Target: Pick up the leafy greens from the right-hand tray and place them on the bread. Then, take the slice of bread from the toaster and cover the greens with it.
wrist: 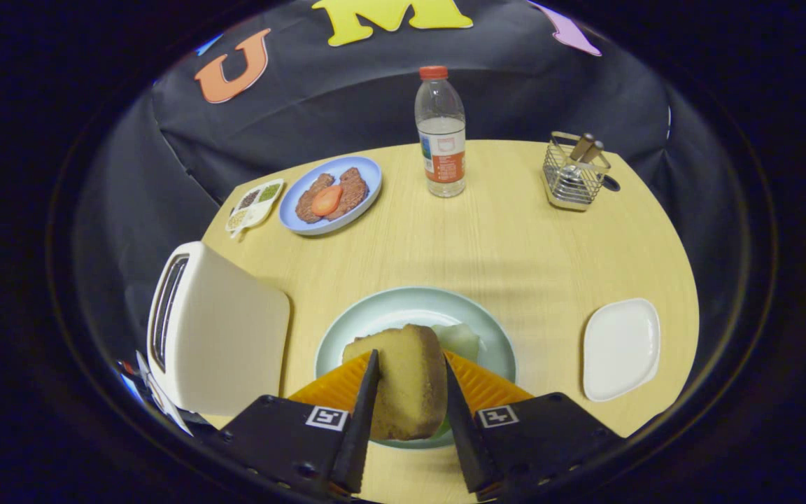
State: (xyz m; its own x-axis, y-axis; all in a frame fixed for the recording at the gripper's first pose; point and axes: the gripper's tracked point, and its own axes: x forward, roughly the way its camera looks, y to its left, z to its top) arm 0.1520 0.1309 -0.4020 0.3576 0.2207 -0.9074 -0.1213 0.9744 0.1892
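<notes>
Tool point(411, 378): clenched on bread slice point(403, 381), above green plate point(389, 315) bearing leafy greens point(460, 339). Nearby on desk point(515, 245): white toaster point(217, 329), empty white tray point(620, 348), water bottle point(440, 133), utensil basket point(574, 178).

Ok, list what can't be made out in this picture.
- Bottom bread: hidden in the gripper view by the bread slice that the tongs grip over the plate.
- Greens: just an edge peeks past the slice, so their lie is unclear.
- Toaster slots: seen edge-on, insides hidden.
- Seasoning dish: contents too small to name.
- Wire caddy: handles show, tool ends hidden.
</notes>
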